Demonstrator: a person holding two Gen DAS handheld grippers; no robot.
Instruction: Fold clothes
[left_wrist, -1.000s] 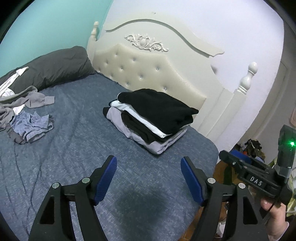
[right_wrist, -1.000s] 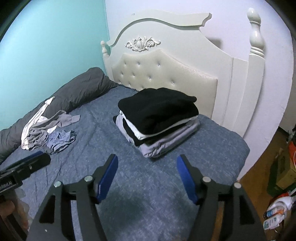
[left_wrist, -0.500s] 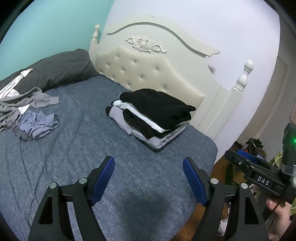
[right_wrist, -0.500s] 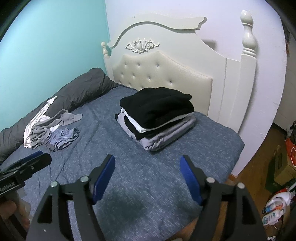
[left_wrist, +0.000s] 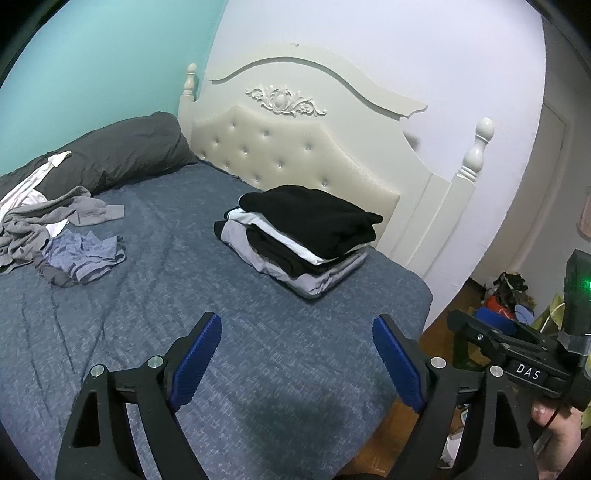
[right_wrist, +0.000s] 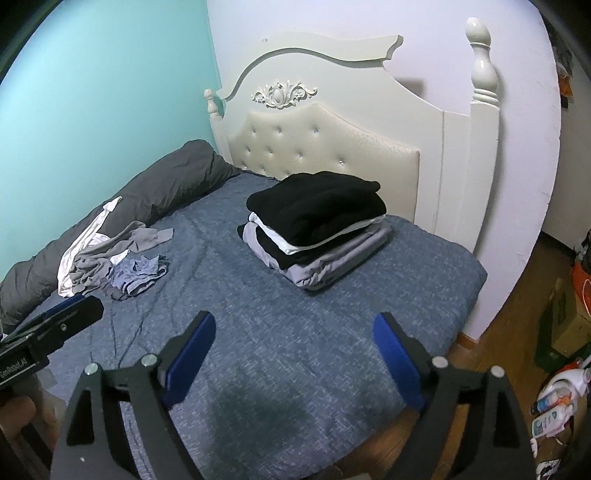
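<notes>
left gripper: spread, nothing held | right gripper: spread, nothing held | folded stack: set near the headboard | loose clothes: heaped forward-left of both grippers; left gripper judged nearer; no long axis made out

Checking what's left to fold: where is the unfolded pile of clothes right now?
In both wrist views the unfolded pile lies on the bed at left, against the dark duvet, apart from the folded stack.
</notes>
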